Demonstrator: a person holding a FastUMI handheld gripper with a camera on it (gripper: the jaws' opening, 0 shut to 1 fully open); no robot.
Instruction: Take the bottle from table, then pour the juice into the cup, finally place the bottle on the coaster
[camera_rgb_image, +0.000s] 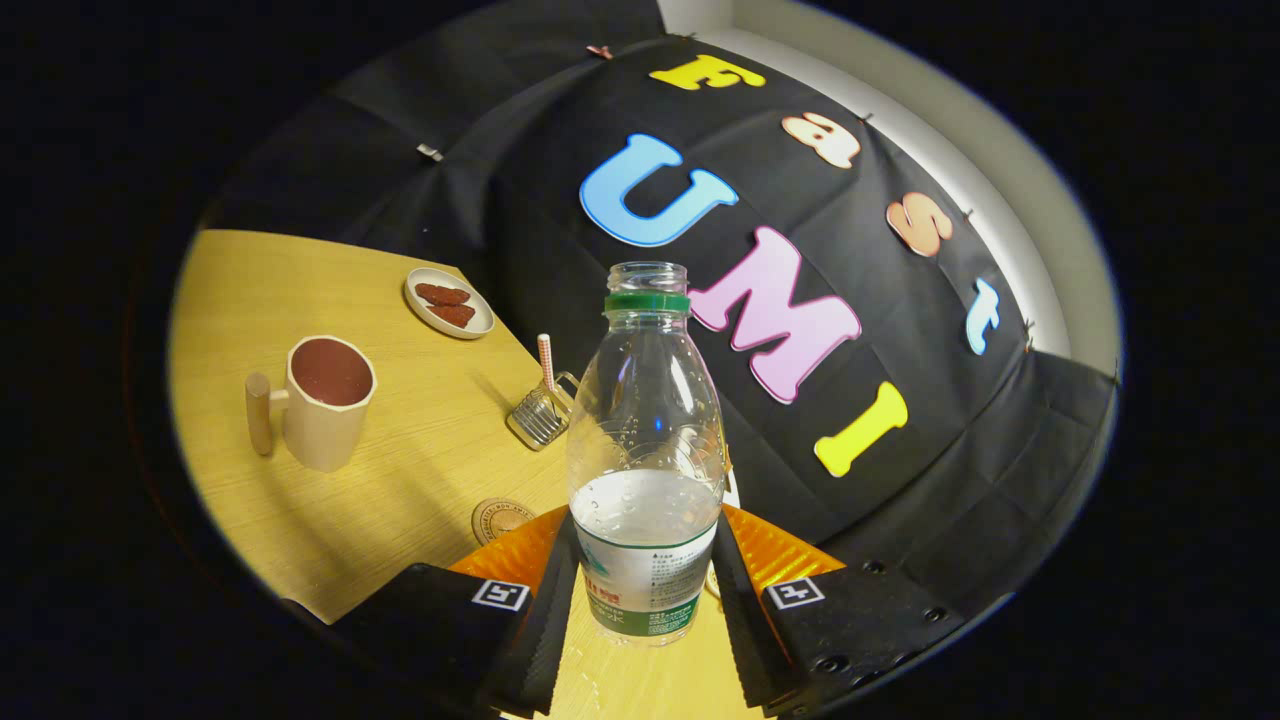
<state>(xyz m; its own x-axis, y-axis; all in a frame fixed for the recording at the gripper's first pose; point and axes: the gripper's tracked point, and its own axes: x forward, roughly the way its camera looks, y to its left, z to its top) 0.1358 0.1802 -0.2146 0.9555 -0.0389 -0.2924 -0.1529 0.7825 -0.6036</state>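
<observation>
Grasp: gripper (645, 590) fingers clenched on uncapped bottle (646, 450), lifted.
Pour: cup (322, 400) apparently filled.
Remaining: coaster (497, 518) near table edge, unoccupied.

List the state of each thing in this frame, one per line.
bottle: uncapped, upright, partly filled with clear liquid, gripped at its label.
gripper: jaws closed on the bottle from both sides.
cup: upright on the table, dark red inside.
coaster: flat on the table, bare.
small plate: holds two dark red pieces.
wire holder: upright, holding a striped straw.
</observation>
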